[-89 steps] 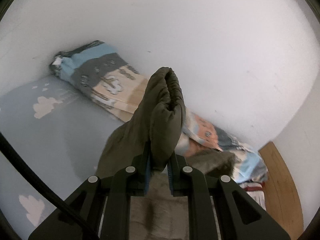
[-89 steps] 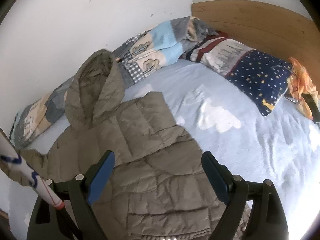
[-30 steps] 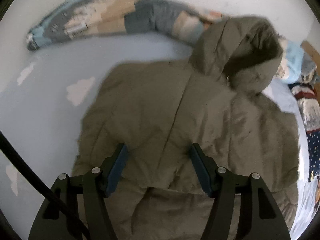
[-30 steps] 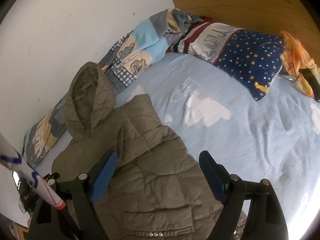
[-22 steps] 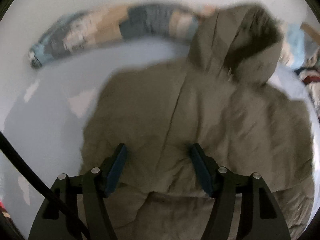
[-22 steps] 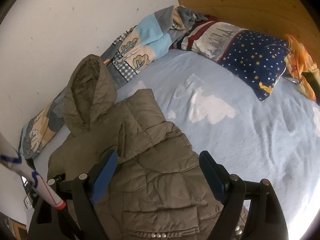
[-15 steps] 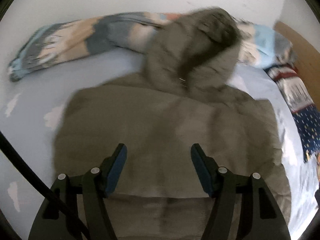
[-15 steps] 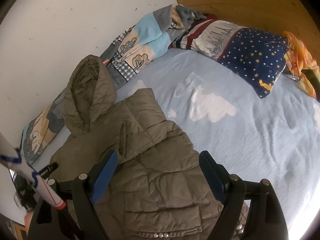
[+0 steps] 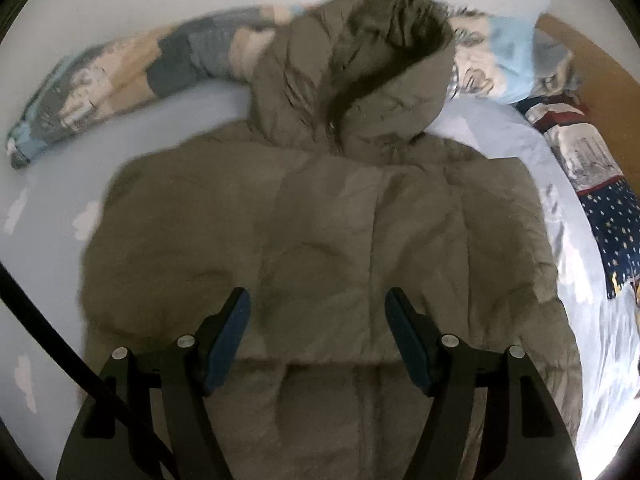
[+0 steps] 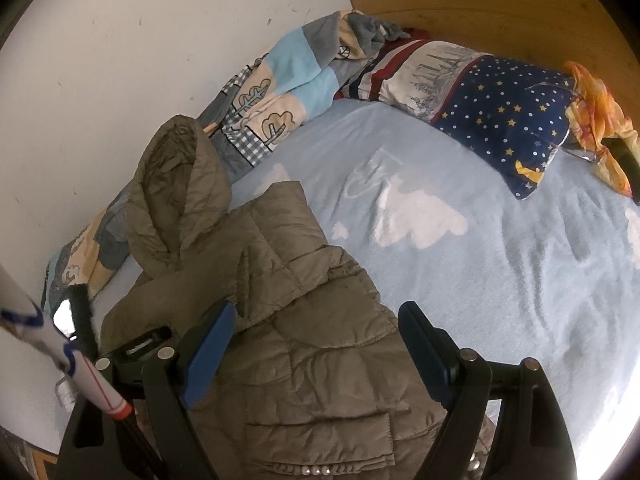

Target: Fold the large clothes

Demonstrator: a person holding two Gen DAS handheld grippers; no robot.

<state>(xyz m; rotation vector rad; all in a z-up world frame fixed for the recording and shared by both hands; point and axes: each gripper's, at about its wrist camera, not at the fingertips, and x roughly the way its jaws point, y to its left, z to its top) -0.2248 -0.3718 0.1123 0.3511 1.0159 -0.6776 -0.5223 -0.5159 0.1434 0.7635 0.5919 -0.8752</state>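
Observation:
An olive-green quilted hooded jacket (image 9: 320, 232) lies spread on the light-blue bed sheet (image 9: 52, 184), with its hood (image 9: 360, 64) propped against the rolled blanket by the wall. My left gripper (image 9: 318, 308) hovers above the jacket's middle; its jaws are opening and nothing sits between them. In the right wrist view the same jacket (image 10: 304, 344) fills the lower left, with its hood (image 10: 176, 184) upright. My right gripper (image 10: 314, 320) stands open over the jacket's right edge, holding nothing. The other gripper's black body (image 10: 80, 320) shows at the left edge.
A patchwork blanket (image 10: 280, 92) runs along the white wall. A star-patterned navy pillow (image 10: 504, 112) and orange cloth (image 10: 600, 108) lie by the wooden headboard (image 10: 480, 4). Cloud-printed sheet (image 10: 480, 264) stretches bare to the right of the jacket.
The left gripper let go of the sleeve cuff it held, swung over the jacket toward its middle and widened its jaws slightly. The right gripper has stayed put.

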